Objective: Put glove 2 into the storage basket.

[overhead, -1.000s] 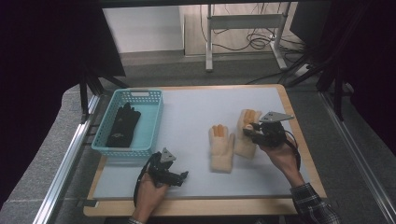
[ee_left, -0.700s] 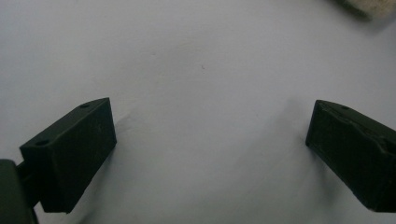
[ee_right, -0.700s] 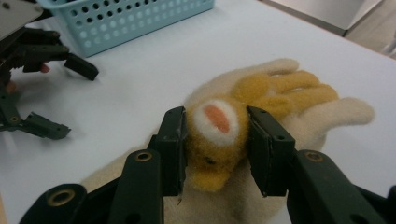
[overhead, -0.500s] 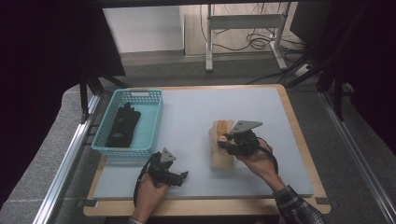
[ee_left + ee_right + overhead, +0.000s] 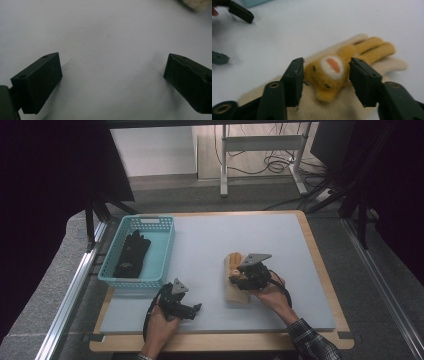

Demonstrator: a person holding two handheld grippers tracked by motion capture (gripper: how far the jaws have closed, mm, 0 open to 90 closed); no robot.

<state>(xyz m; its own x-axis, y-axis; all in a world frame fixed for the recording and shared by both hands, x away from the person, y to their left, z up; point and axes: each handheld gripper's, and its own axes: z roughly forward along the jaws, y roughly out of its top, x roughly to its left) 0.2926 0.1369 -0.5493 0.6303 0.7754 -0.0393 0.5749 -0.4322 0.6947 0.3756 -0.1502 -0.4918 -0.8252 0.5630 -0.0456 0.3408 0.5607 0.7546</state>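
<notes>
We have stacked the 2 cream gloves [image 5: 236,279] on the surface [image 5: 210,245], the top one showing its orange bear patch [image 5: 329,72]. Our right hand-held gripper [image 5: 324,82] has just been opening; its jaws straddle the patch without pressing, so it holds nothing. Our left hand-held gripper [image 5: 112,75] rests wide open and empty on bare surface. A black glove [image 5: 131,254] already lies in the blue basket [image 5: 162,255]; we judge the cream pair goes there next. The lower glove is mostly hidden.
</notes>
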